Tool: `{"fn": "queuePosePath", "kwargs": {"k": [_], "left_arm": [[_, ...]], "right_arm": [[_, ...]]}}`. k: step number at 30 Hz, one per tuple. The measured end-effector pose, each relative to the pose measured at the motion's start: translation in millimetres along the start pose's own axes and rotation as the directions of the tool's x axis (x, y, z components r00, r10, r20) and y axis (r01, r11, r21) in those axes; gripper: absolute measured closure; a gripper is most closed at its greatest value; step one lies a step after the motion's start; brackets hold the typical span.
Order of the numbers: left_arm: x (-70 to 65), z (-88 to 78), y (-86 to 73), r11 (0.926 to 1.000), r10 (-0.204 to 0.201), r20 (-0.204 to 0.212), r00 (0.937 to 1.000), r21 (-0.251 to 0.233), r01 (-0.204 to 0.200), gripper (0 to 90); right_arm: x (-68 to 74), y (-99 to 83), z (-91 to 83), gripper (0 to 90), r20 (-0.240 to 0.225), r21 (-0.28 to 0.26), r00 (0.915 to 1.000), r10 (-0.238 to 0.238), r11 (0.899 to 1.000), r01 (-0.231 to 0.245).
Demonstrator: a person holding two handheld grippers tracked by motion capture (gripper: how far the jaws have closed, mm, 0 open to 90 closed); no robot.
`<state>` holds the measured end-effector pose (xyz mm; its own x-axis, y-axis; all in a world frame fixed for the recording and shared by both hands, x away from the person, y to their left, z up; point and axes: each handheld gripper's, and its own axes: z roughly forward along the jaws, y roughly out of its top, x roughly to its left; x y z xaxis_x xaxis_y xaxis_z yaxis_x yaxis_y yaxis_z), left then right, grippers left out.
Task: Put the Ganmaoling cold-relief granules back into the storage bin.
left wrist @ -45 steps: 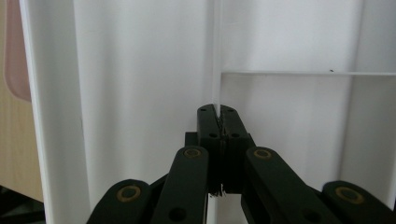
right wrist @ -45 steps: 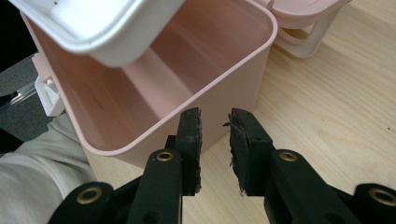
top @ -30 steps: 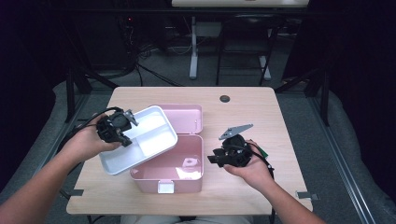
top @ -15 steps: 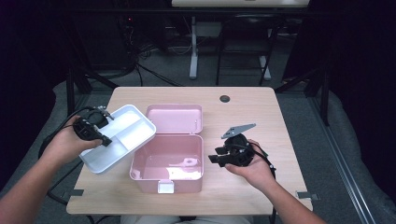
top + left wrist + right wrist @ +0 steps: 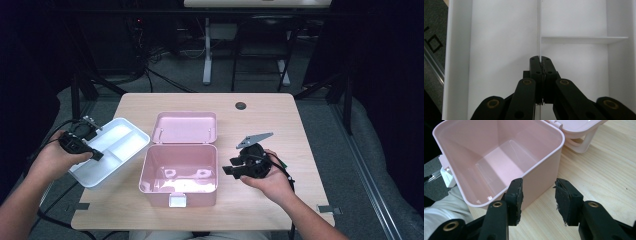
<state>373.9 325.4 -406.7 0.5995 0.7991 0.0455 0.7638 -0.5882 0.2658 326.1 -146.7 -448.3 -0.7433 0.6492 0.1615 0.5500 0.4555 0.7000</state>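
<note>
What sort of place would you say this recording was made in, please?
Probably a lab or office workroom set up for recording: a small wooden table on grey carpet, cables and desk legs behind it, dark surroundings, and hand-held grippers working on a pink box.

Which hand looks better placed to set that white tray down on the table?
Left. Its tongs are shut on the white tray's divider at the table's left edge. The right tongs stand open beside the pink box.

jaws: black, brass-coloured rivets, worn pads
left gripper: black, trailing cable
right gripper: black, grey three-cornered plate
</note>
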Motion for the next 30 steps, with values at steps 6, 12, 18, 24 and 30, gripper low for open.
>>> {"fn": "queuePosePath", "kwargs": {"k": [6,12,18,24,30], "left_arm": [[4.7,15.5,-4.9,0.9995,-0.032,0.013,0.9994,-0.003,0.032,89.5],[6.9,54.3,-2.8,0.9986,-0.047,0.028,0.9985,0.025,0.047,89.6],[6.5,88.6,0.0,0.9970,-0.070,0.054,0.9960,0.035,0.069,89.6],[4.0,109.6,-1.0,0.9958,-0.089,0.034,0.9954,0.024,0.089,89.5],[3.7,123.9,-5.8,0.9943,-0.106,0.029,0.9940,0.020,0.105,89.4]], "right_arm": [[0.4,0.1,0.5,57.3,0.000,0.002,1.0000,-0.002,1.000,0.002],[-0.5,-0.7,1.0,57.3,0.002,0.002,1.0000,-0.003,1.000,0.003],[-2.7,-1.8,-0.8,57.1,0.005,0.000,1.0000,0.004,1.000,-0.004],[-5.0,-3.6,-2.3,55.2,0.023,-0.011,0.9997,-0.006,1.000,0.006],[-9.1,-2.1,-2.5,50.1,0.065,0.008,0.9975,-0.026,1.000,0.026]]}}
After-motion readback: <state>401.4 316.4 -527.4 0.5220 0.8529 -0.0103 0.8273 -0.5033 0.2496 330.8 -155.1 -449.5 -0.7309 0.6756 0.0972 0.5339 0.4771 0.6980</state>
